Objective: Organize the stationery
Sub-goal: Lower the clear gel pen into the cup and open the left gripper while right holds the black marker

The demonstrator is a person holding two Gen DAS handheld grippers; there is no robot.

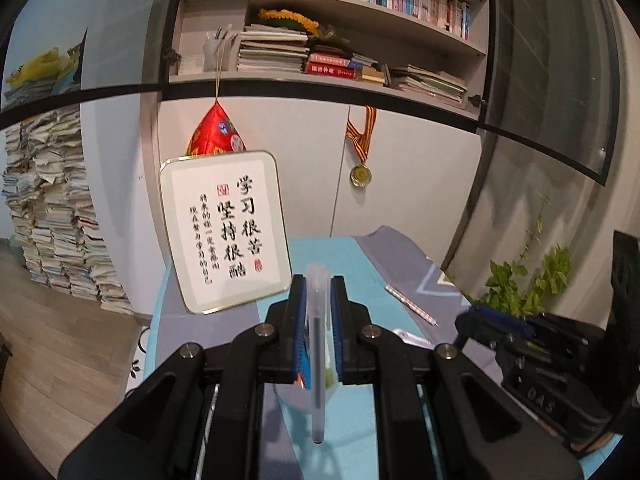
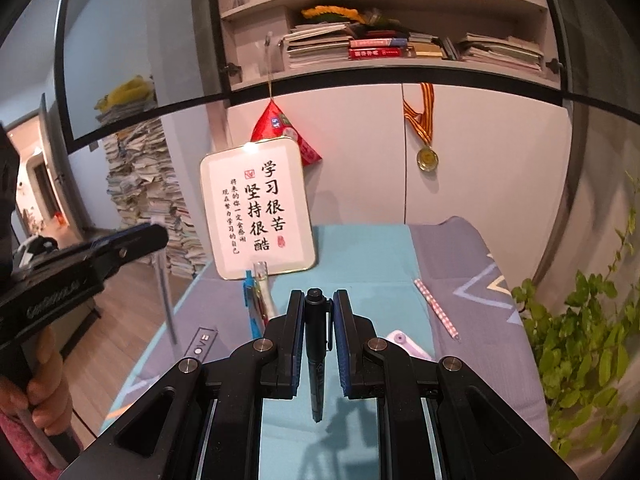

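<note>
A framed calligraphy plaque [image 2: 258, 210] leaned against the wall beneath a hanging red pouch [image 1: 216, 130], a gold medal [image 2: 427, 159] hung beside it, books filled the shelf [image 1: 320, 80], and a leafy plant [image 2: 580, 340] stood right.

The framed calligraphy card [image 2: 258, 208] leaning against the cabinet carries the clearest writing: two large columns of black brush characters, 学习很苦 and 坚持很酷, with two columns of smaller characters to their left that are too fine to read with certainty, plus two small red seal stamps whose marks cannot be made out. On the desk, a flat dark case [image 2: 202, 345] shows the white letters "OVE". The red books [image 1: 330, 65] on the shelf bear white titles too small to read, as do the spines on the upper shelves.
</note>
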